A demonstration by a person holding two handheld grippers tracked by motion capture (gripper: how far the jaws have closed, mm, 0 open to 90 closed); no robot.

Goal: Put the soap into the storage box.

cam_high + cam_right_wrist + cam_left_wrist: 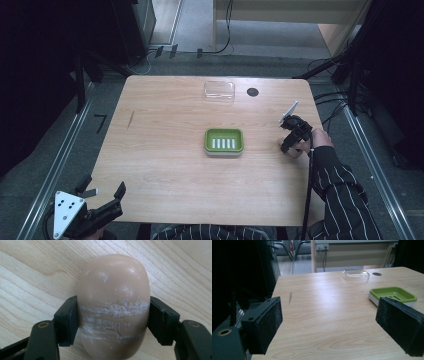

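A peach-coloured oval soap bar [113,290] with white scuff lines lies on the wooden table [165,150]. My right gripper [113,313] points down over it and is shut on it, one pad pressing each long side. In the high view this gripper [292,148] and the soap [295,153] are at the table's right side, right of the green soap dish [207,140]. The dish has a slotted floor and holds nothing. My left gripper [104,187] hangs open off the table's near left corner; its own view shows its jaws [328,322] wide apart with nothing between them.
A clear plastic lid [219,91] lies at the table's far edge, also in the left gripper view [355,274], with a small dark round disc [252,92] to its right. Dark stands and cables flank the table. A striped sleeve [340,195] comes in from the bottom right.
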